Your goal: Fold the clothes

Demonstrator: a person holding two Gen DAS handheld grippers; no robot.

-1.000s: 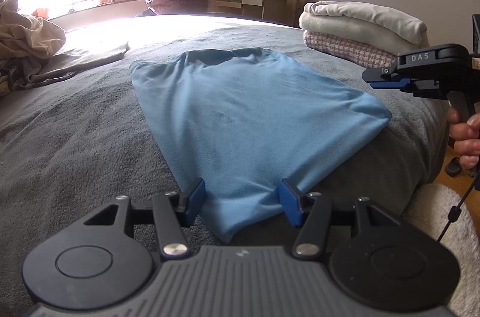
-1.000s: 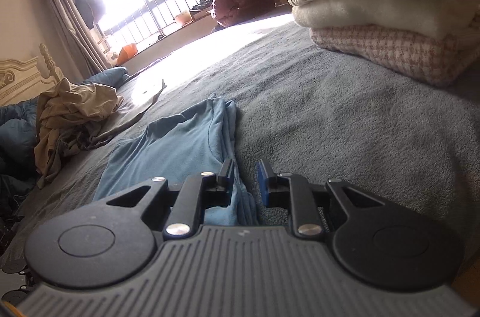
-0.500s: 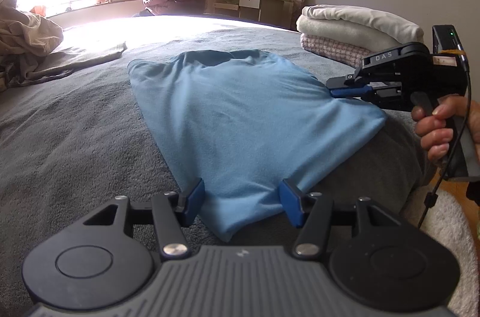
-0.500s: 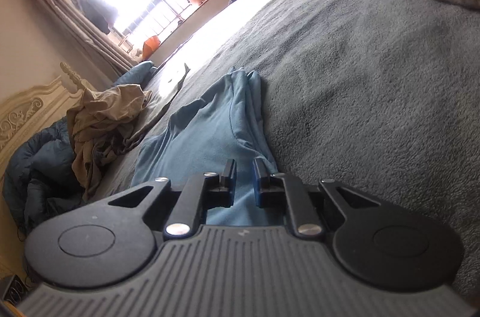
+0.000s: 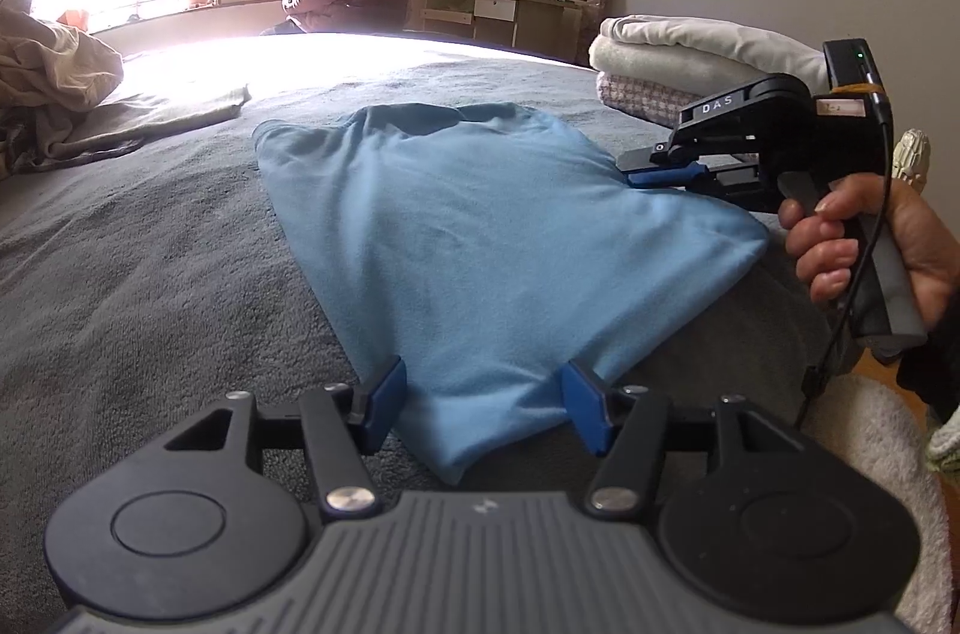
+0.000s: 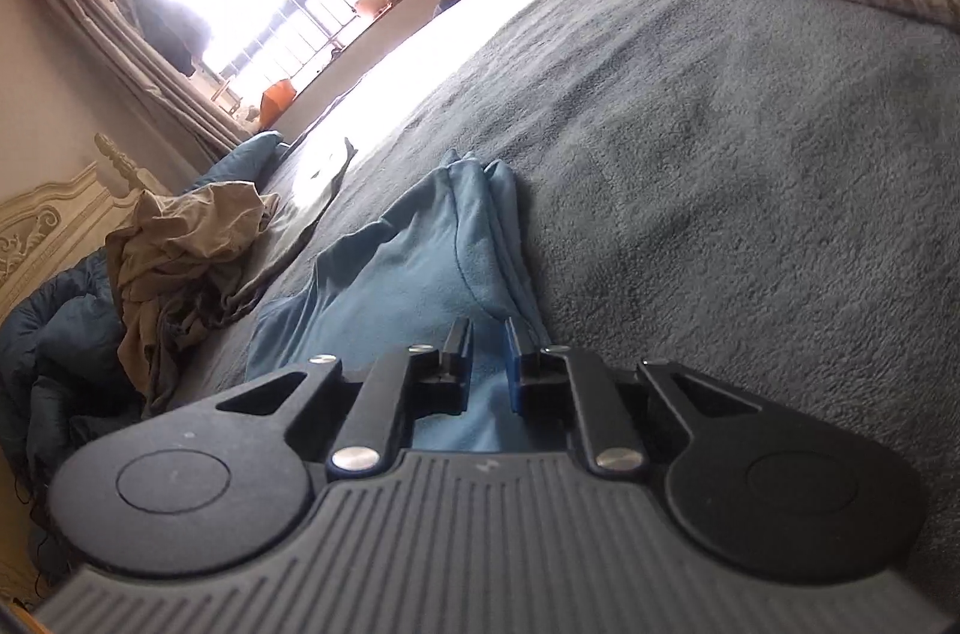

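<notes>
Light-blue garment (image 5: 480, 238) lies flat on grey bed cover (image 5: 150, 274), near bed edge. Left gripper (image 5: 483, 397): fingers spread wide, straddling the garment's near corner, not clamped. Right gripper (image 6: 485, 355): narrow gap between fingers, blue fabric running between them; grip unclear. Right hand (image 5: 870, 244) holds its handle. Folded stack (image 5: 678, 63) sits beyond.

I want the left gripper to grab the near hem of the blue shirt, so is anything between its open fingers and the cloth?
Nothing visible blocks it. The left gripper is open, with the blue shirt's near corner already between its fingers on the grey bedspread. The right gripper is off at the shirt's right edge.
</notes>
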